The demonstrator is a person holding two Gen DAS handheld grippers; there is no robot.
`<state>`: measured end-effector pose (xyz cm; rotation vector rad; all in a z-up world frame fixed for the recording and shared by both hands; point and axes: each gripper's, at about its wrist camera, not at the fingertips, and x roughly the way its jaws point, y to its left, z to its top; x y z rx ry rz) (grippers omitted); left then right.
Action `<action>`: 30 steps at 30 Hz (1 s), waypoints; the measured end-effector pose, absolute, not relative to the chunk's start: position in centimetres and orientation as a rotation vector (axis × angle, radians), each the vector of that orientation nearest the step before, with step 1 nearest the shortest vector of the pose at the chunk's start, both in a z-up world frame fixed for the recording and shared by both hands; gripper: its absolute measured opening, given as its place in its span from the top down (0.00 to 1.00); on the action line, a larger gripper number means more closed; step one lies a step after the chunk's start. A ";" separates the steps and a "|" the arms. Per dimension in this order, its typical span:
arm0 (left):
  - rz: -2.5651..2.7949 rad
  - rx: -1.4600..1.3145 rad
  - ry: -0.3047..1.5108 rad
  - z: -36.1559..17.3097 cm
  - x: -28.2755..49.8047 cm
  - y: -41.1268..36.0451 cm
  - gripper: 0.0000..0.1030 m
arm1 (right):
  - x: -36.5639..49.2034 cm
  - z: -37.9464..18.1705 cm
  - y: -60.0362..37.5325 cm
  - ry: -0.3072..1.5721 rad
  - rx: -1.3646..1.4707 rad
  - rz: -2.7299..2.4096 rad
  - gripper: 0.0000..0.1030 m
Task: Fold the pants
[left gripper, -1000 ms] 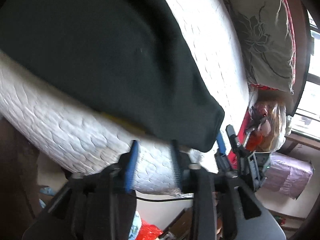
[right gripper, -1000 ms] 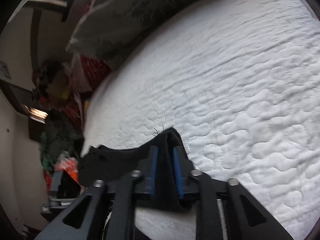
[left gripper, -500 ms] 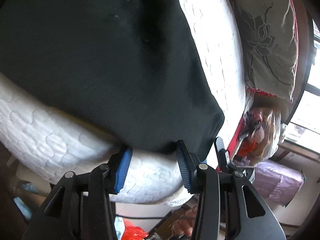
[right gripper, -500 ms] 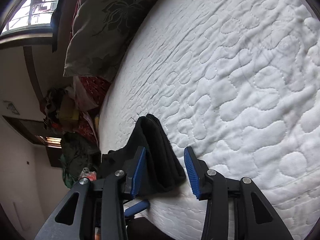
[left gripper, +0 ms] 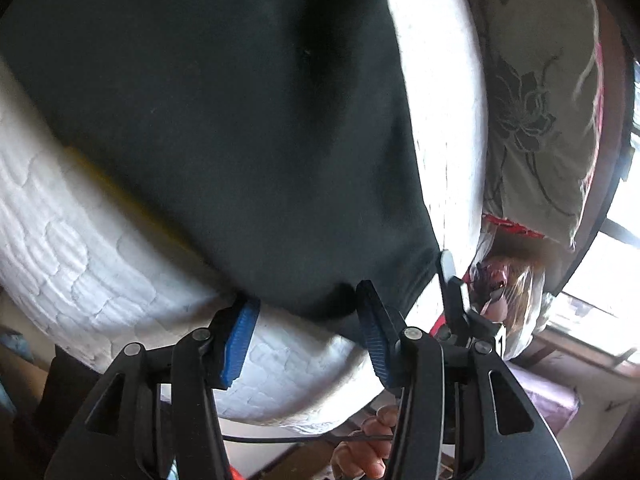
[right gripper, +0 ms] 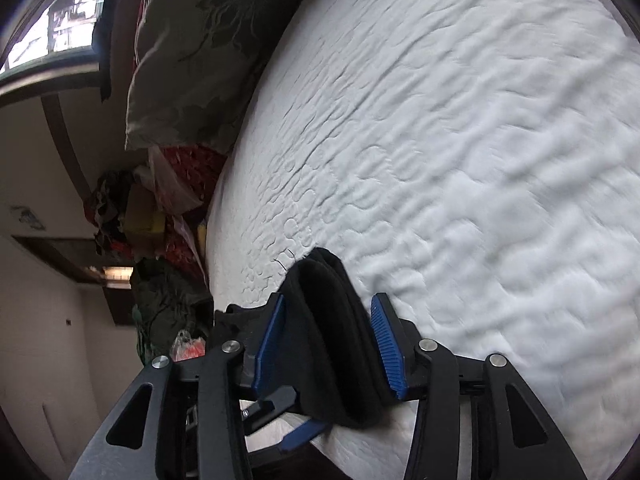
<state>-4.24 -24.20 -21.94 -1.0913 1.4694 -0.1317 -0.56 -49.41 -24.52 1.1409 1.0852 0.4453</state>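
Both grippers slack at the mattress edge

Right now the dark pants (left gripper: 224,120) lie spread over the near part of the white quilted mattress (left gripper: 80,264), and their lower hem hangs just past the rounded mattress edge. Beyond the cloth, the right wrist view shows the mattress (right gripper: 480,160) running on bare and wide, with plenty of free quilt toward the far side. At the head of the bed a grey flowered pillow (right gripper: 200,40) leans against the mattress rim, and past that corner a heap of clutter (right gripper: 136,216) crowds the floor, so the room to move is over the bed, not beside it.

Left gripper (left gripper: 306,336) hangs at the mattress edge with its blue pads spread wide; the hem of the pants sits between the fingertips (left gripper: 238,338), brushing the right-hand one, but nothing is pinched. A bare hand (left gripper: 368,452) shows below it, on the trigger.

Right gripper (right gripper: 328,346) is likewise released, pads well apart. A bunched fold of the pants (right gripper: 332,340) rises between its fingers (right gripper: 388,346) and lies loose there, resting on the mattress; it may lean against the left pad, though the view is too dark and blurred to be sure. The left tool's blue tip (right gripper: 304,434) shows just underneath
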 end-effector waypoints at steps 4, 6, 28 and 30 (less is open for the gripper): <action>-0.192 -1.181 1.463 -22.2 -3.4 -23.4 0.56 | 1.5 -24.5 -48.9 1.148 1.126 0.552 0.51; -0.230 -1.171 1.442 -21.7 -3.0 -23.4 0.59 | 2.1 -24.6 -48.7 1.173 1.114 0.603 0.51; -0.346 -1.260 1.527 -21.2 -2.1 -23.0 0.95 | 0.8 -20.0 -46.4 1.145 0.911 0.573 0.90; -0.347 -1.256 1.533 -21.1 -2.2 -22.9 0.95 | 0.5 -19.4 -46.1 1.164 0.862 0.550 0.90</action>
